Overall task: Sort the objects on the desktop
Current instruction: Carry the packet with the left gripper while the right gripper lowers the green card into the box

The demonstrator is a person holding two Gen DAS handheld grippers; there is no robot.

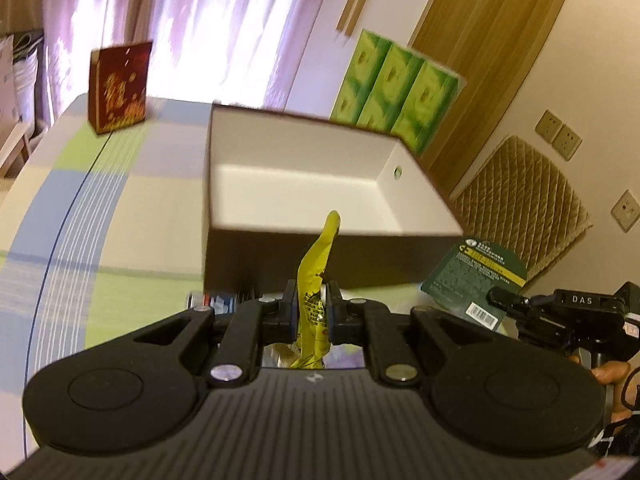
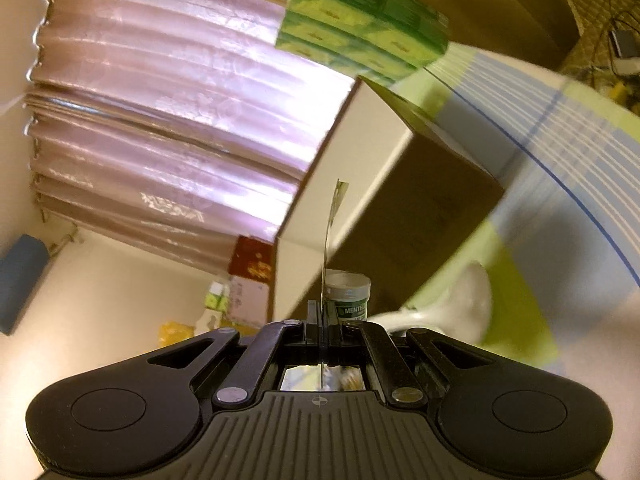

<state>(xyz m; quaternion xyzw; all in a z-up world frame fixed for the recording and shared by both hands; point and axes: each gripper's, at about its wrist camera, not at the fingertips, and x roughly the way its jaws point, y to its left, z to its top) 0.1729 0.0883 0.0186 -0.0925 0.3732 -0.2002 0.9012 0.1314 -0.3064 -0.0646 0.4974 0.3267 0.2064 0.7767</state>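
Left wrist view: the left gripper point(image 1: 311, 307) pinches a yellow sachet point(image 1: 316, 280) upright before the open box point(image 1: 304, 184) on the table point(image 1: 100, 200), probably for dropping in. Right wrist view: the right gripper point(image 2: 322, 320) clamps a thin card point(image 2: 330, 236) edge-on, likewise pointed at the box.

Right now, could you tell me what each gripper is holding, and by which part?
The left gripper pinches a yellow packet around its lower middle. The right gripper clamps a thin green card by its lower edge.
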